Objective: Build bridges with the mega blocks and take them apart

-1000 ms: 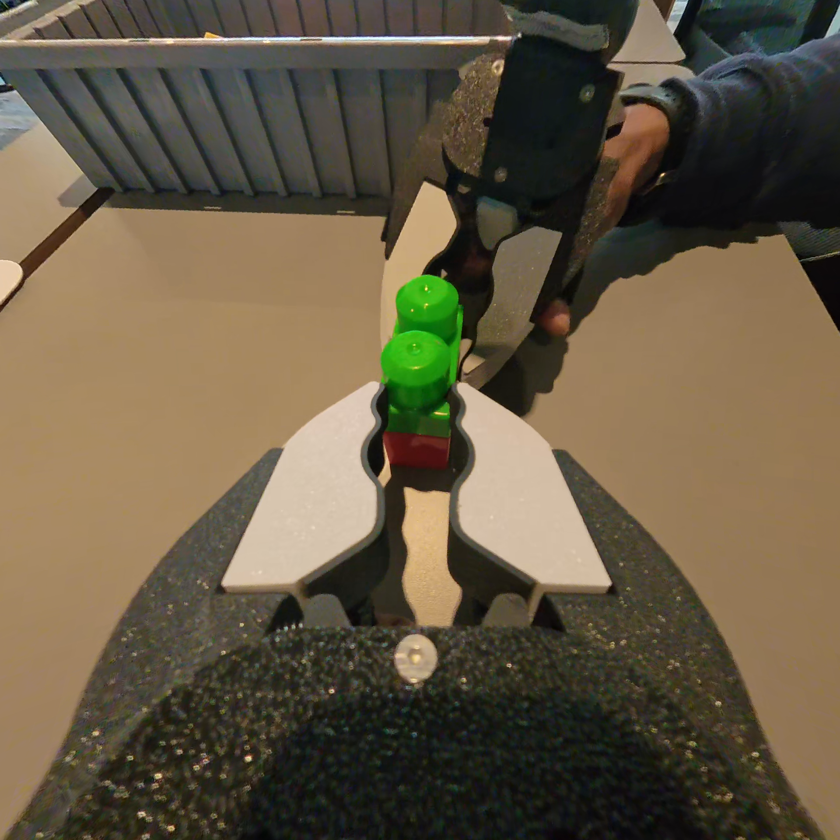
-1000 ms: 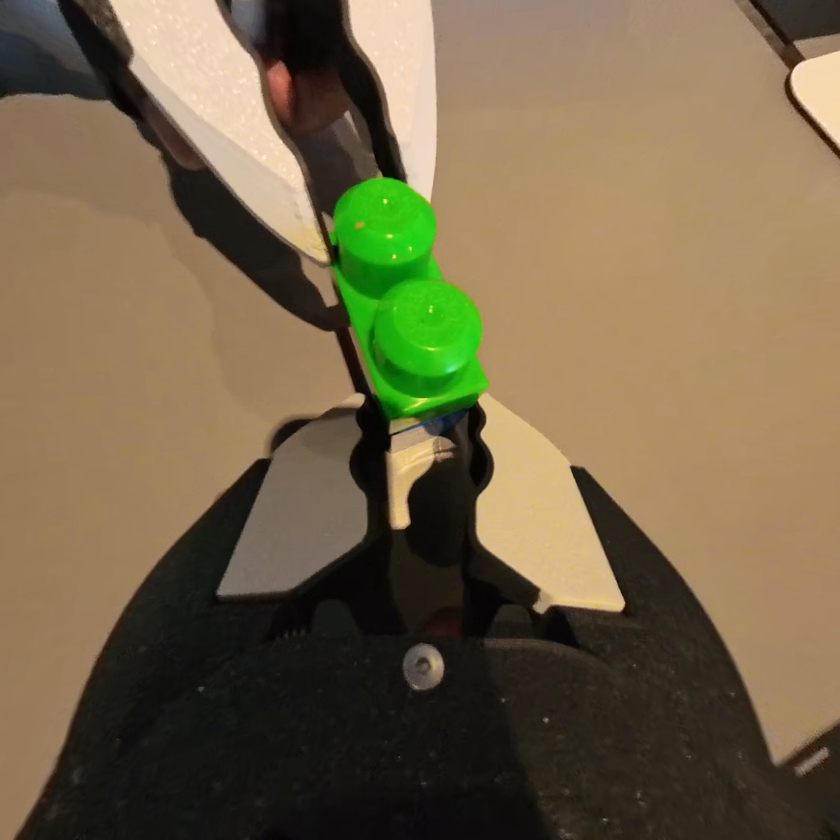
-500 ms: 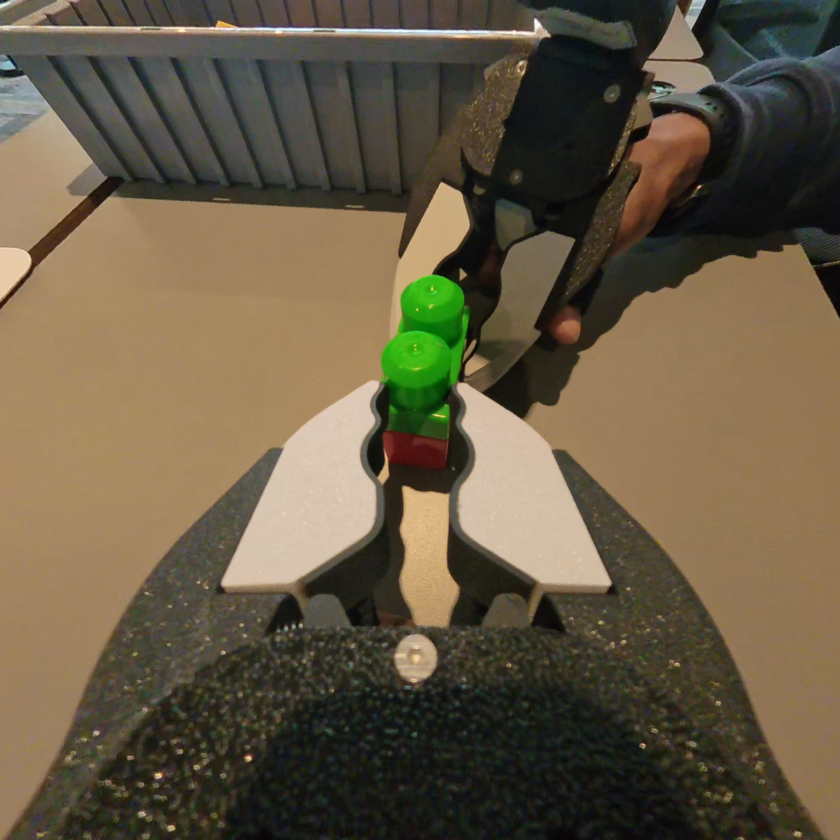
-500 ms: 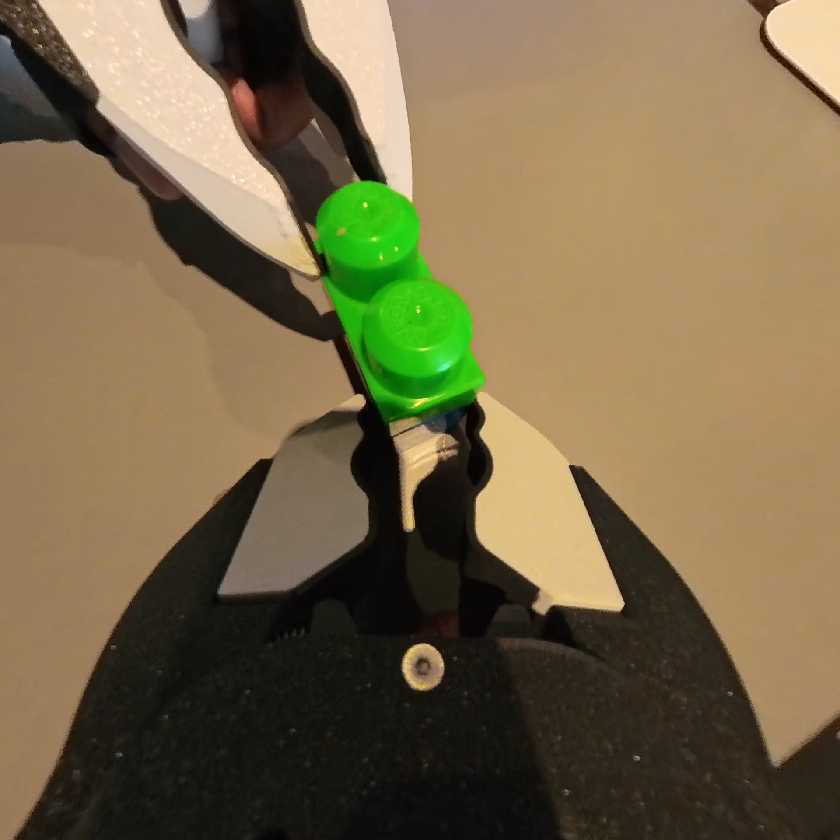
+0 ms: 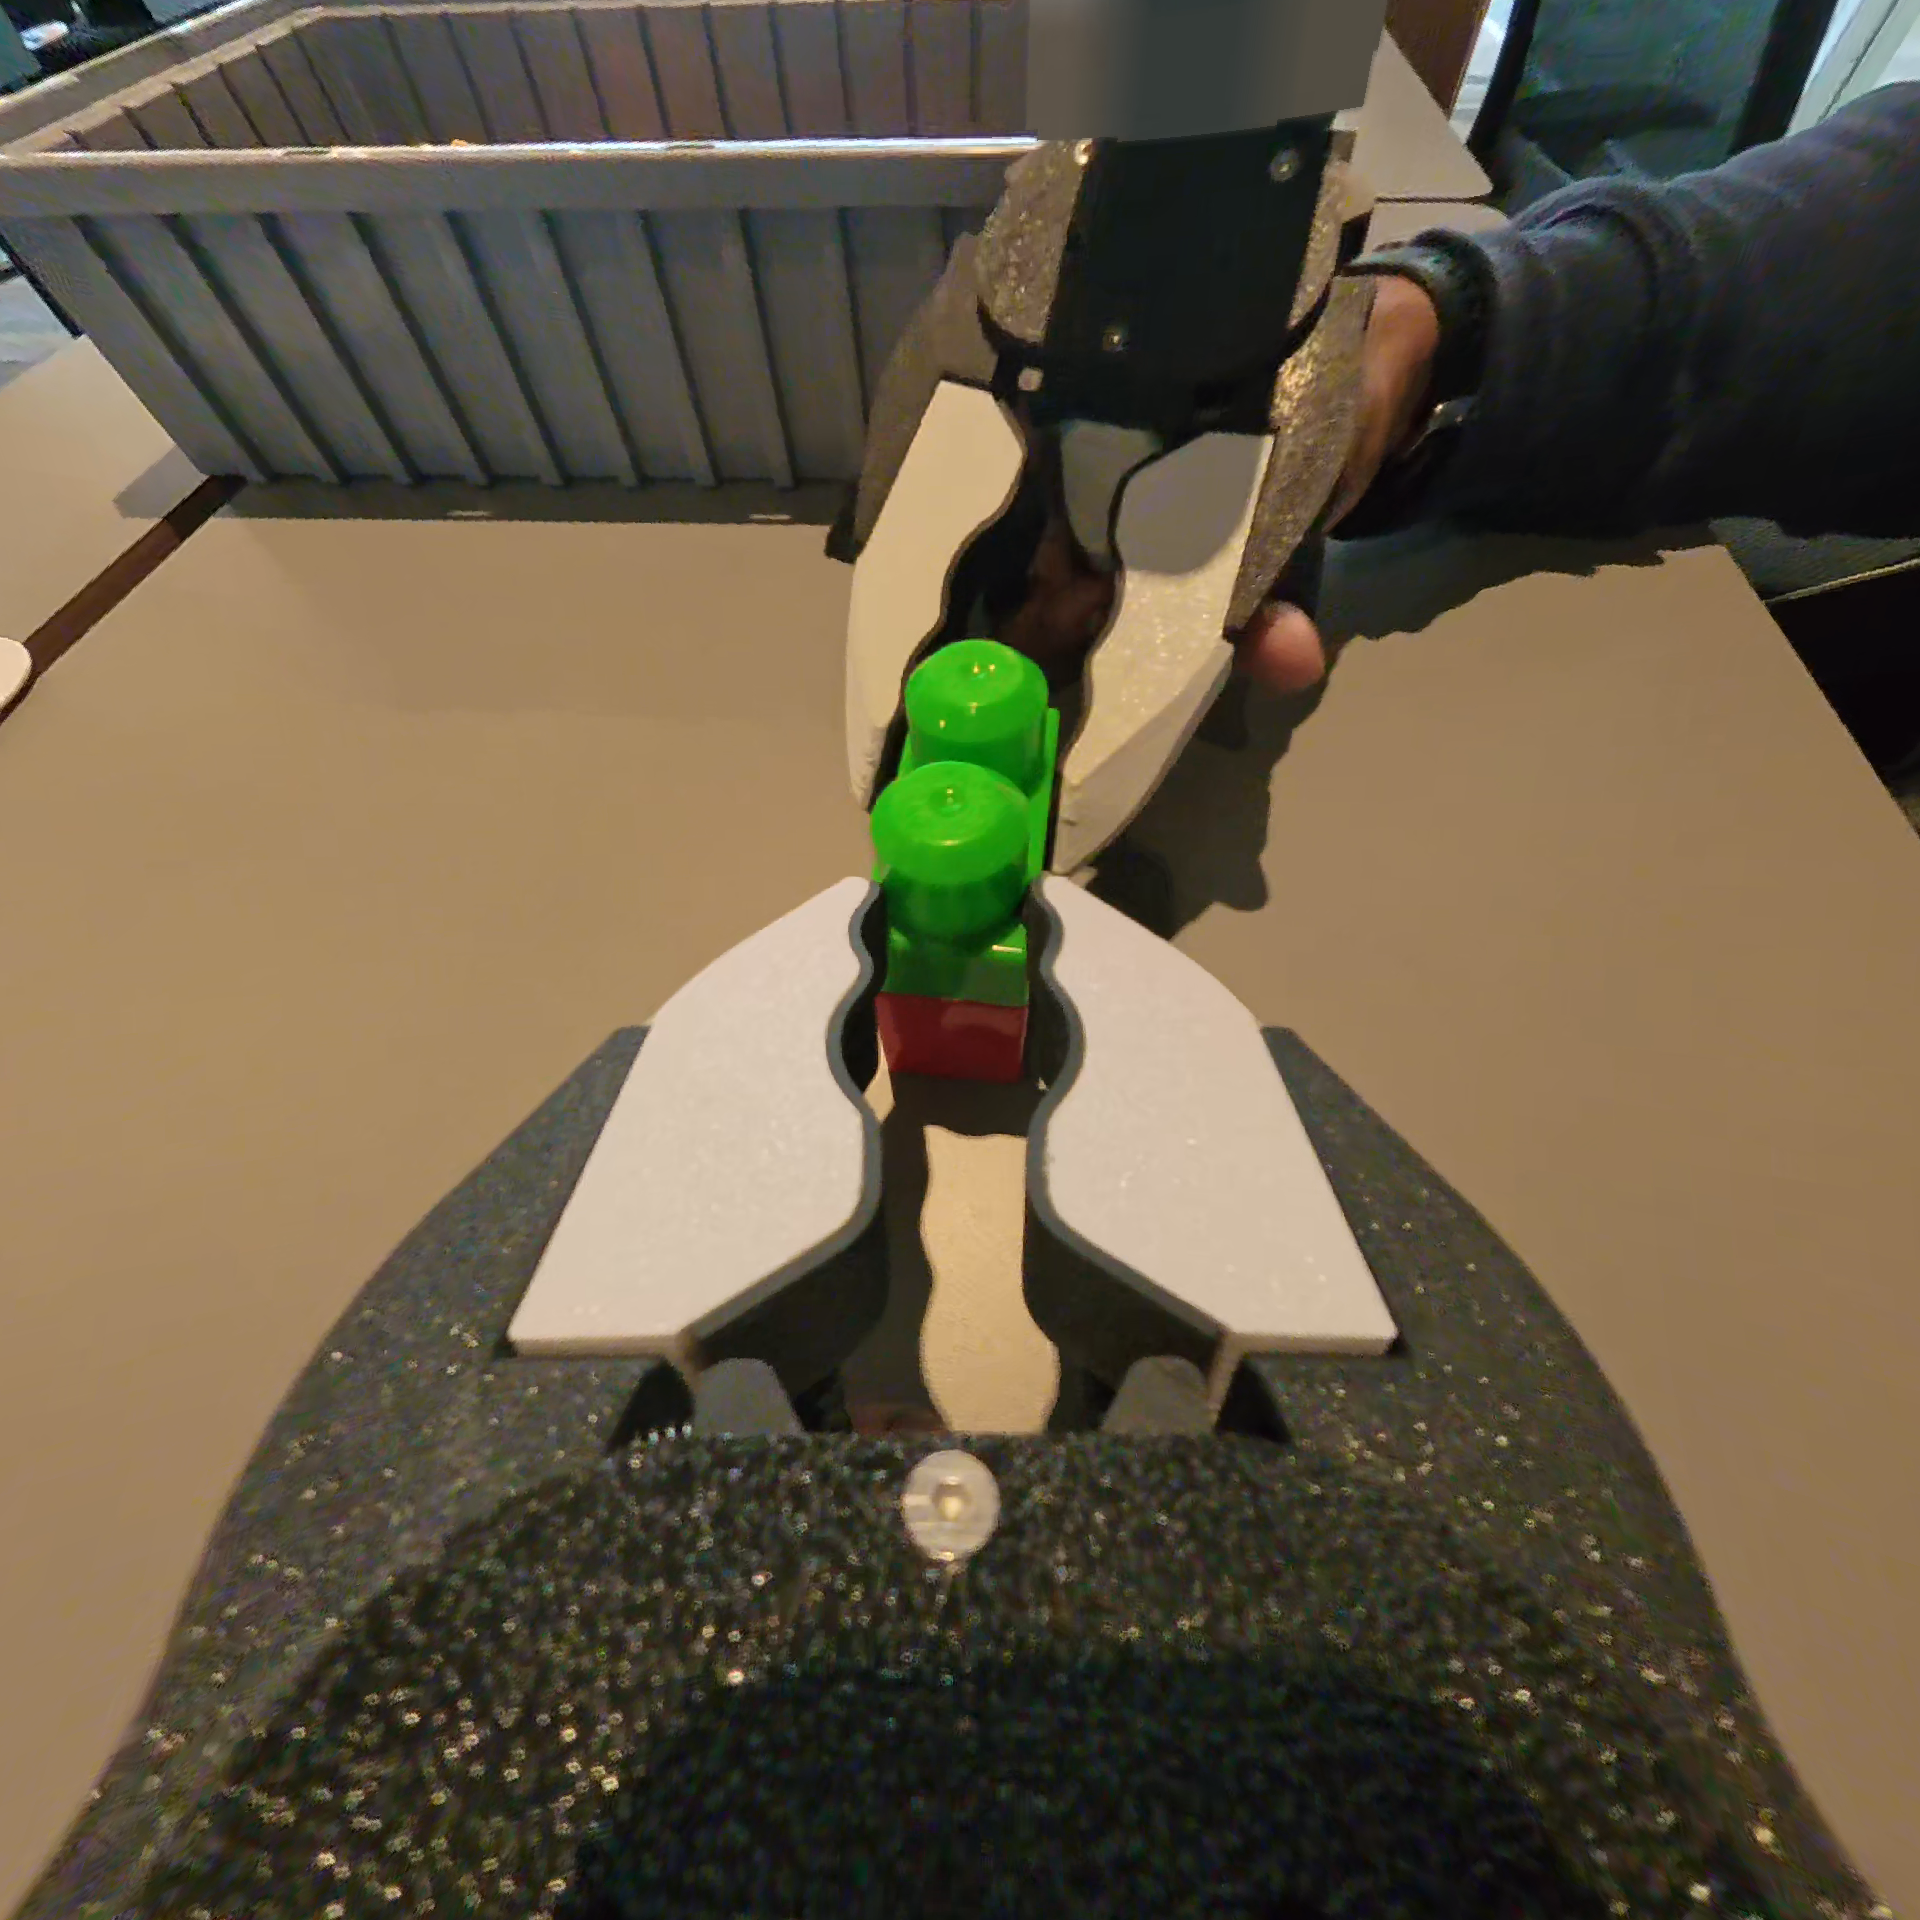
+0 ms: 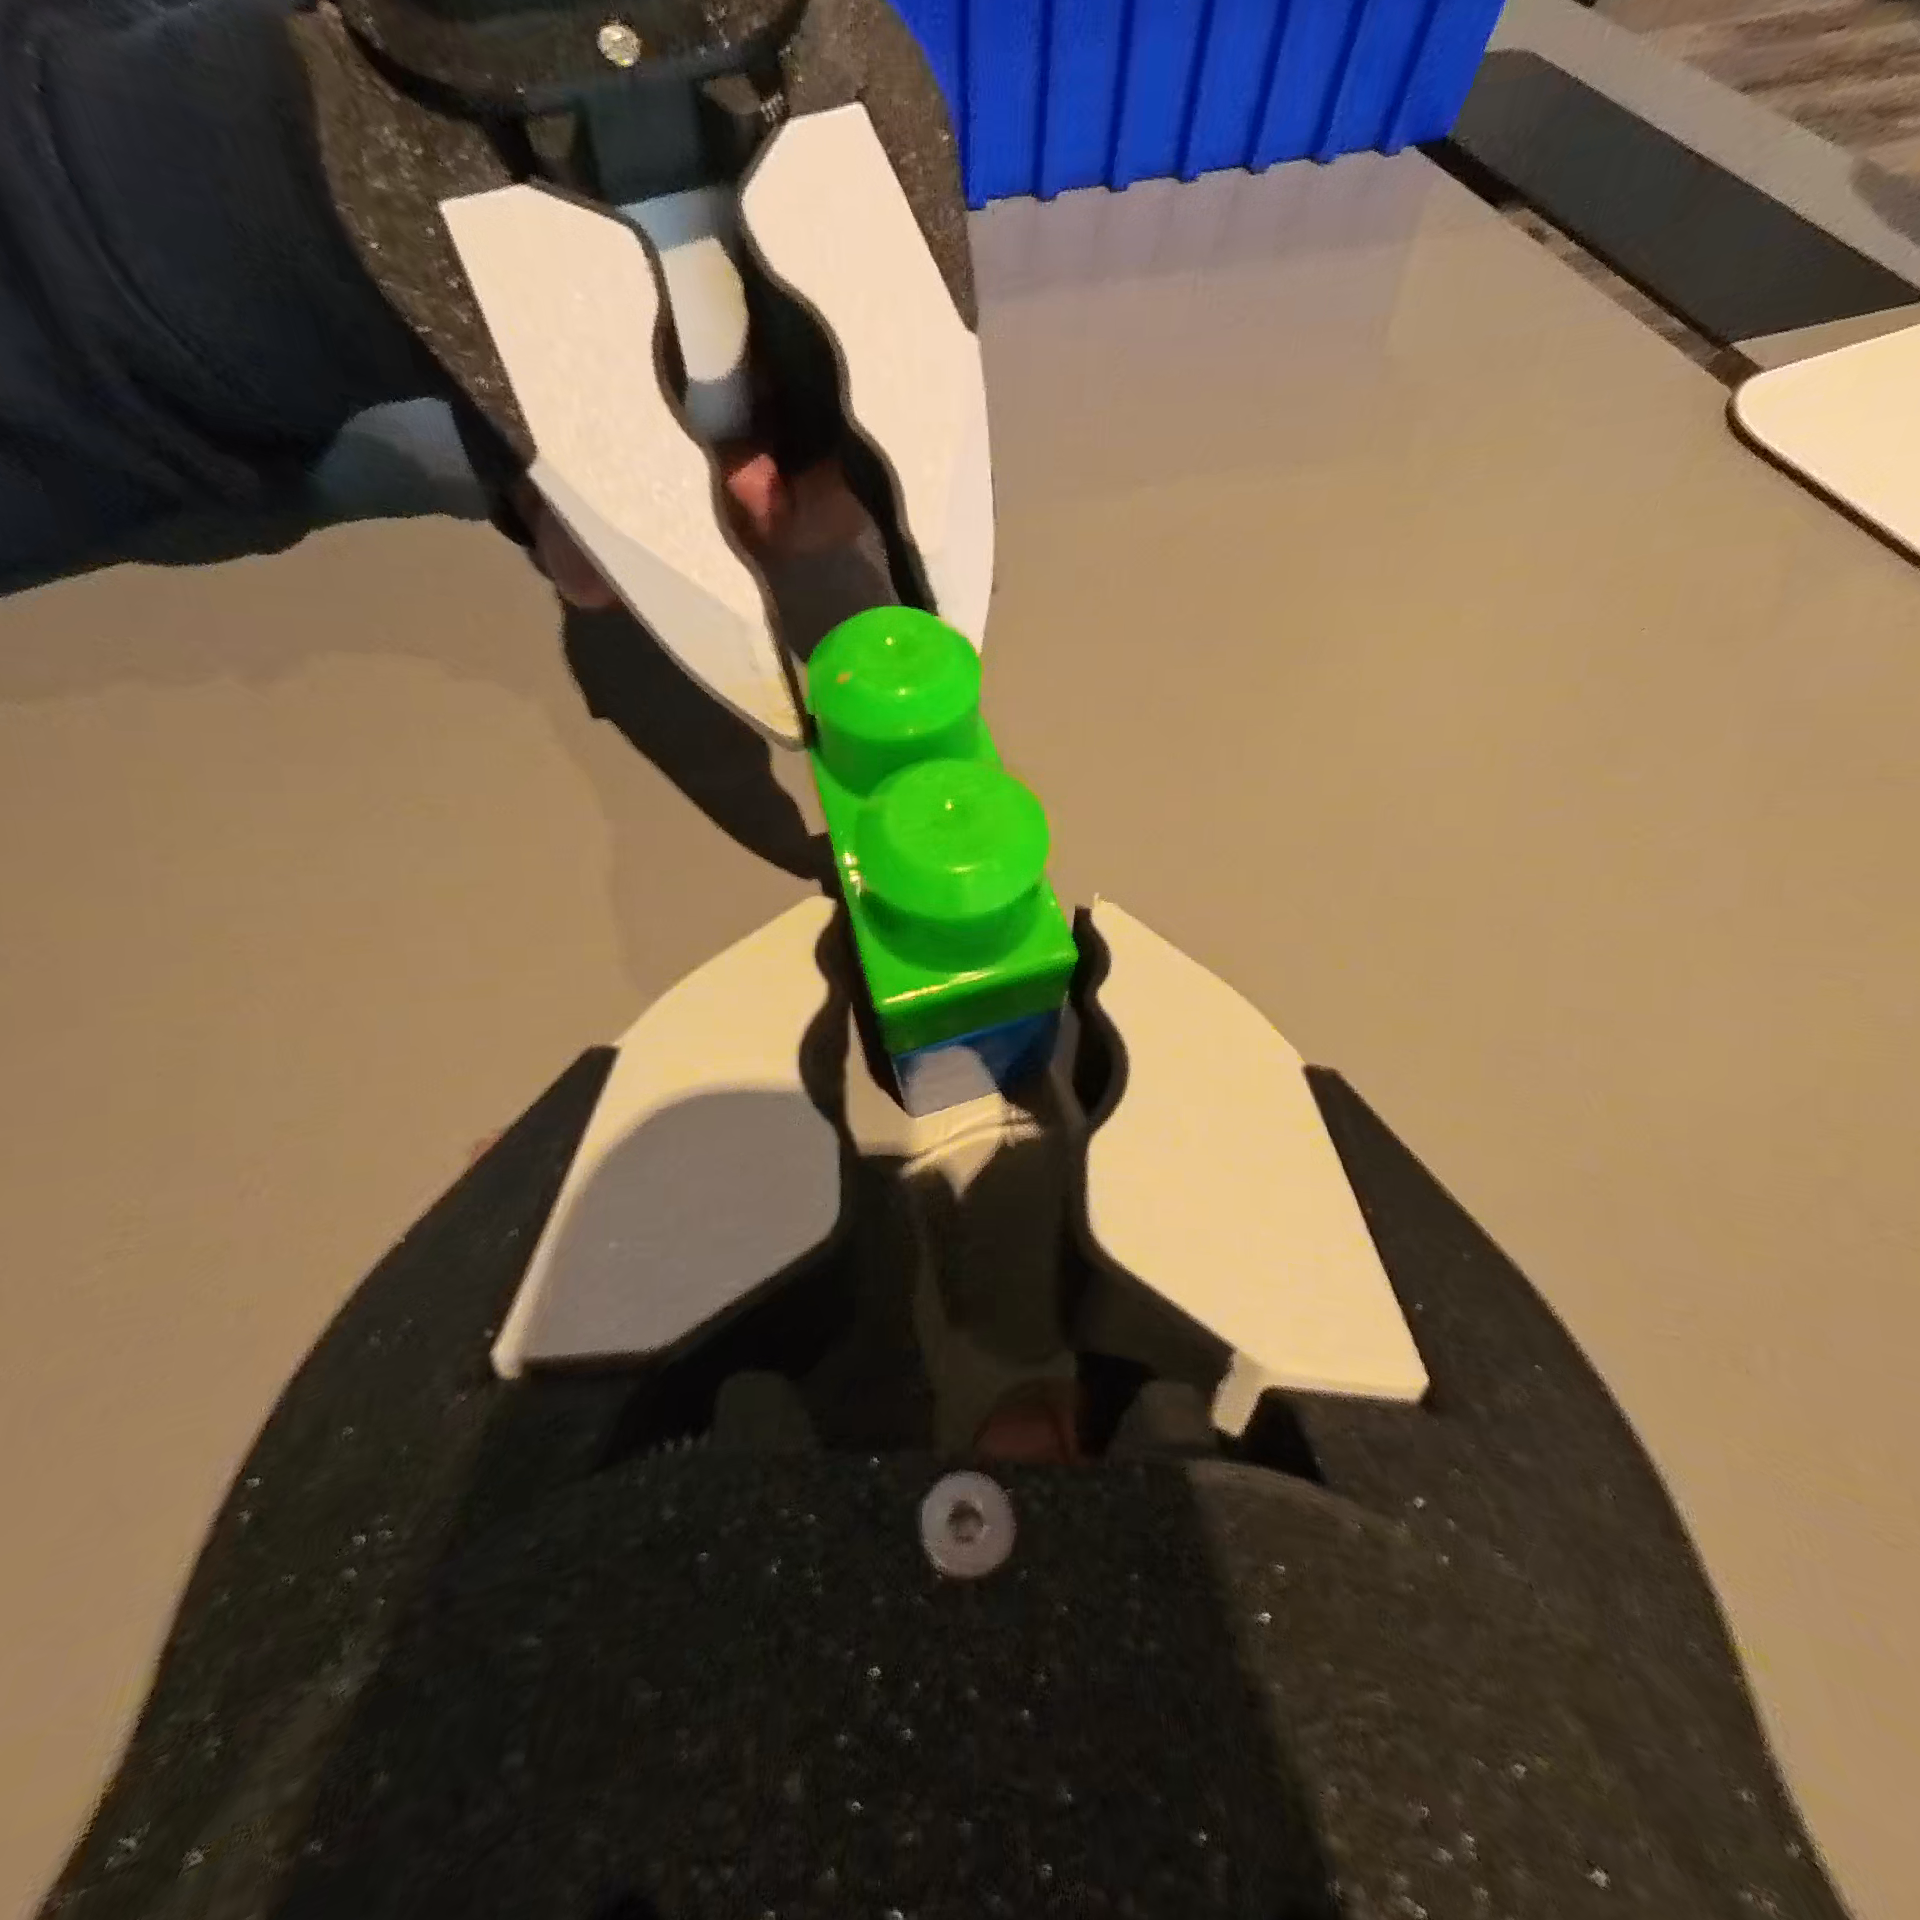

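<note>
A small bridge stands between my two grippers: a green two-stud block [image 5: 961,821] sits on a red block [image 5: 954,1029] at my left gripper's end and on a blue block [image 6: 997,1049] at my right gripper's end. My left gripper [image 5: 956,914] is shut on the red end, with its fingers beside the red and green blocks. My right gripper [image 6: 961,935] is shut on the blue end. Each gripper faces the other; the right one shows in the left wrist view [image 5: 971,821], the left one in the right wrist view [image 6: 883,675]. The green block [image 6: 935,810] is level. I cannot tell whether the bridge touches the table.
A grey slatted bin [image 5: 499,343] stands at the back in the left wrist view. A blue slatted bin [image 6: 1195,94] stands at the back in the right wrist view. A white rounded board [image 6: 1839,436] lies at the right edge. A person's sleeve [image 5: 1662,312] reaches in. The grippers are tip to tip, or close to it.
Both views have tilted up, so the blue bin now shows behind the left gripper. The right gripper stands more upright in the left wrist view. Both grippers still hold the bridge.
</note>
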The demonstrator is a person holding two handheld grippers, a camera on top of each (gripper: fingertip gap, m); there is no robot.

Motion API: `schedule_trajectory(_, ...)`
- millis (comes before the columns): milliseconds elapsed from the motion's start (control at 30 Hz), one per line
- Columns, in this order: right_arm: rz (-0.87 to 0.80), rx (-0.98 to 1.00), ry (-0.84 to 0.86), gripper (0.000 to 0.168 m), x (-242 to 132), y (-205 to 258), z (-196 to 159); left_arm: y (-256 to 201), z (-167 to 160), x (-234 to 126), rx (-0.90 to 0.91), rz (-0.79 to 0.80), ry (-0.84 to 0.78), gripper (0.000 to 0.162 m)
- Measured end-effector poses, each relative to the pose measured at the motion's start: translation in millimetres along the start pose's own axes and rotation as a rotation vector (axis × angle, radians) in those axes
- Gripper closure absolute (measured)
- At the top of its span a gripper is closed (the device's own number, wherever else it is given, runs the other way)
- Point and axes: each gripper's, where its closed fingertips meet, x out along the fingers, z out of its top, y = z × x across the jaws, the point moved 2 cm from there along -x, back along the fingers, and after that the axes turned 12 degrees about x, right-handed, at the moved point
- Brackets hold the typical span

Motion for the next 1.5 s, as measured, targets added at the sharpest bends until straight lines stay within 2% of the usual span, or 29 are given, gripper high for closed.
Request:
schedule_trajectory(133, -0.02, -0.016, -0.036, 0.129, -3, 3, 5, 6, 3, -8, 0.023, 0.019, -0.049, 0.138)
schedule_trajectory(267, -0.08, -0.048, -0.155, 0.13, -27, 7, 32, 21, 28, -35, -0.049, 0.067, -0.328, 0.141)
schedule_trajectory(367, -0.164, -0.082, -0.249, 0.129, -66, 10, 59, 41, 34, -57, -0.112, 0.161, -0.468, 0.144)
schedule_trajectory(467, -0.421, -0.168, -0.241, 0.129, -137, -13, 76, 53, 21, -61, -0.124, 0.233, -0.44, 0.146)
schedule_trajectory(533, -0.66, -0.211, -0.089, 0.129, -195, -51, 67, 56, 11, -58, -0.119, 0.256, -0.393, 0.146)
schedule_trajectory(600, -0.899, -0.172, 0.173, 0.129, -257, -100, 39, 58, 10, -56, -0.123, 0.26, -0.378, 0.146)
schedule_trajectory(633, -0.982, -0.123, 0.309, 0.13, -285, -121, 22, 58, 11, -56, -0.119, 0.264, -0.375, 0.147)
schedule_trajectory(700, -1.015, 0.02, 0.584, 0.129, -322, -150, -22, 56, 11, -52, -0.109, 0.258, -0.361, 0.147)
schedule_trajectory(833, -0.997, 0.173, 0.975, 0.13, -347, -178, -87, 52, 11, -47, -0.087, 0.252, -0.335, 0.147)
schedule_trajectory(933, -0.934, 0.215, 1.162, 0.129, -339, -179, -116, 51, 12, -46, -0.07, 0.259, -0.321, 0.147)
schedule_trajectory(1000, -0.939, 0.213, 1.227, 0.129, -337, -181, -120, 51, 12, -45, -0.07, 0.262, -0.315, 0.148)
schedule_trajectory(1067, -0.859, 0.254, 1.182, 0.129, -327, -175, -117, 51, 10, -44, -0.067, 0.26, -0.302, 0.148)
schedule_trajectory(1167, -0.674, 0.33, 1.011, 0.113, -307, -159, -100, 51, 9, -45, -0.062, 0.257, -0.288, 0.148)
schedule_trajectory(1300, -0.706, 0.344, 0.873, 0.101, -319, -157, -74, 52, 13, -49, -0.063, 0.264, -0.307, 0.149)
schedule_trajectory(1367, -0.678, 0.309, 0.717, 0.099, -308, -148, -46, 53, 16, -52, -0.06, 0.274, -0.321, 0.149)
schedule_trajectory(1500, -0.469, 0.063, 0.319, 0.107, -231, -83, 38, 58, 20, -56, -0.056, 0.324, -0.336, 0.148)
